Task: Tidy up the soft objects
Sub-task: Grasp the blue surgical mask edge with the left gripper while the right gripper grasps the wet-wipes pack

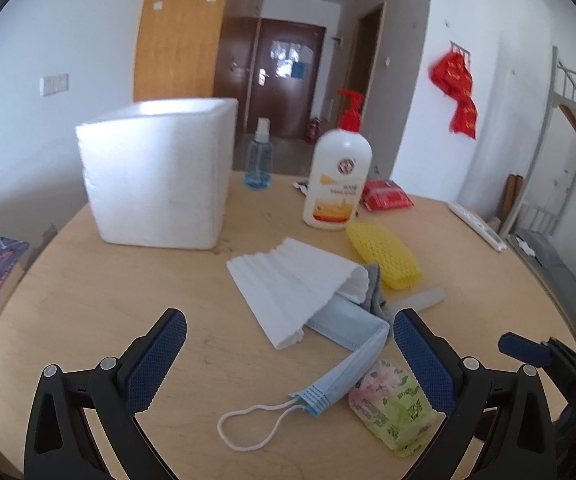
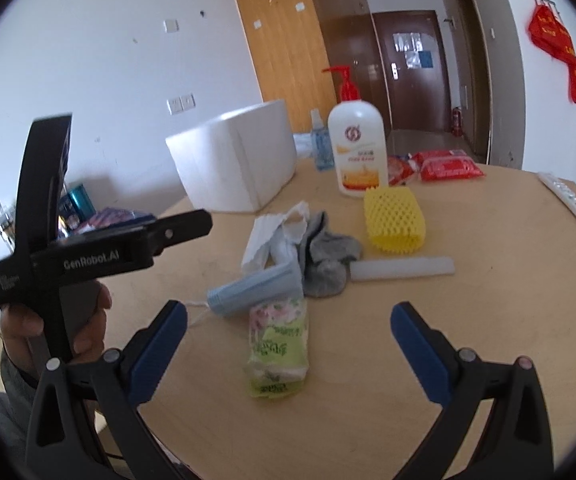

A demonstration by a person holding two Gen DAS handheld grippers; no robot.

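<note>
Both grippers' fingers spread and empty, left gripper [image 1: 289, 334] low centre over blue face mask [image 1: 343, 344], right gripper [image 2: 289, 332] above green tissue pack [image 2: 278, 350], grey sock [image 2: 325, 258] mid-frame on round desk [image 2: 487, 320], white foam box [image 2: 236, 156] behind

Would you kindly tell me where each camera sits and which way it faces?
Left wrist: on the left claw, open, looking across the table at the face mask and foam box.
Right wrist: on the right claw, open, facing the tissue pack; the left hand shows.
Shared: the lotion bottle, yellow sponge.
</note>
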